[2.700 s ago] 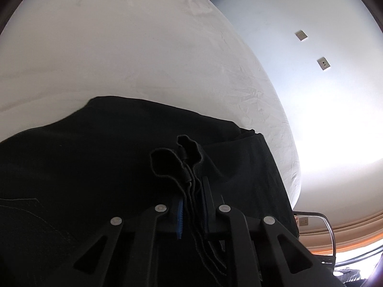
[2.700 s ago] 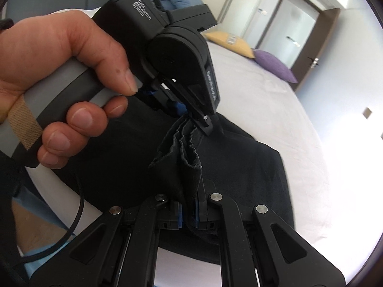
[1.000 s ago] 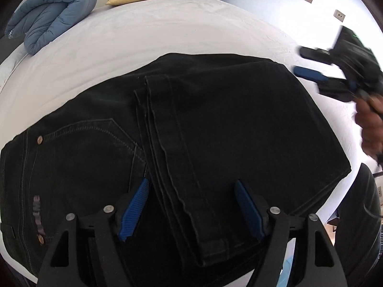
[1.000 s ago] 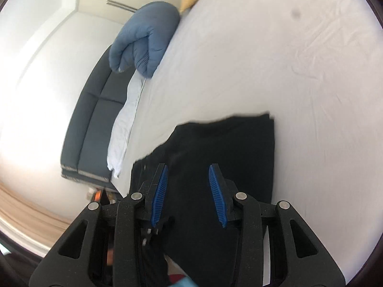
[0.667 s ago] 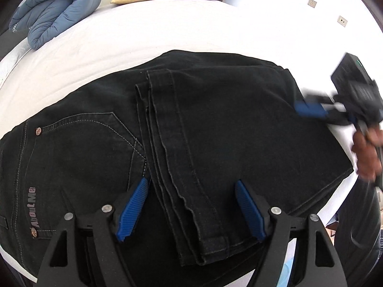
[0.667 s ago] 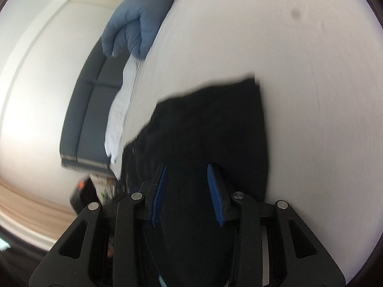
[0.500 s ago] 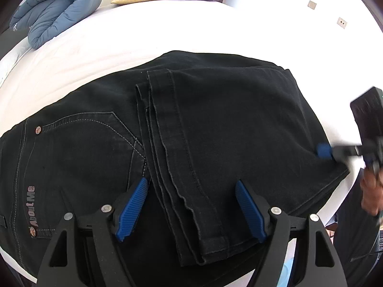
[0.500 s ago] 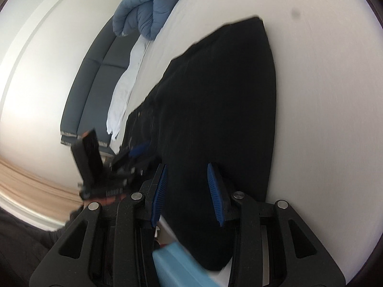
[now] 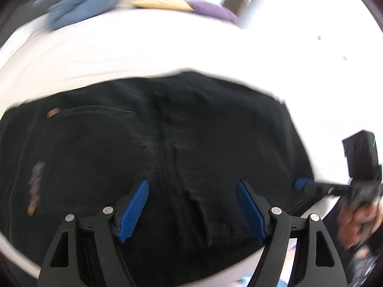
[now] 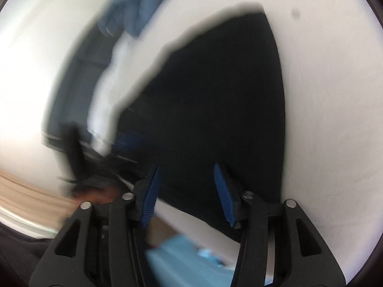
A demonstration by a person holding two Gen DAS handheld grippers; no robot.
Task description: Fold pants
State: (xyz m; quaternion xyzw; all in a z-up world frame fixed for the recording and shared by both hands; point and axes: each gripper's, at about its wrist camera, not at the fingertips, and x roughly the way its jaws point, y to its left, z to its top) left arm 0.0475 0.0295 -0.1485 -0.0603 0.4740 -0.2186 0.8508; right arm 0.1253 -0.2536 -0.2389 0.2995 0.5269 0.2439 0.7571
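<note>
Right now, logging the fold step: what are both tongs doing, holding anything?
Left tongs: open, holding nothing, over the black pants.
Right tongs: opening, nothing gripped, over the pants' edge.

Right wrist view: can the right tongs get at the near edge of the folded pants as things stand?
Probably yes. The right tongs hang just above the pants' near edge at the bed's border, jaws opening with nothing gripped between them. The left tongs sit off to the side, blurred, not in the way.

both claws have let go of the pants (image 9: pixel 191 143) (now folded flat), the right claw (image 10: pixel 189 191) opening.
</note>
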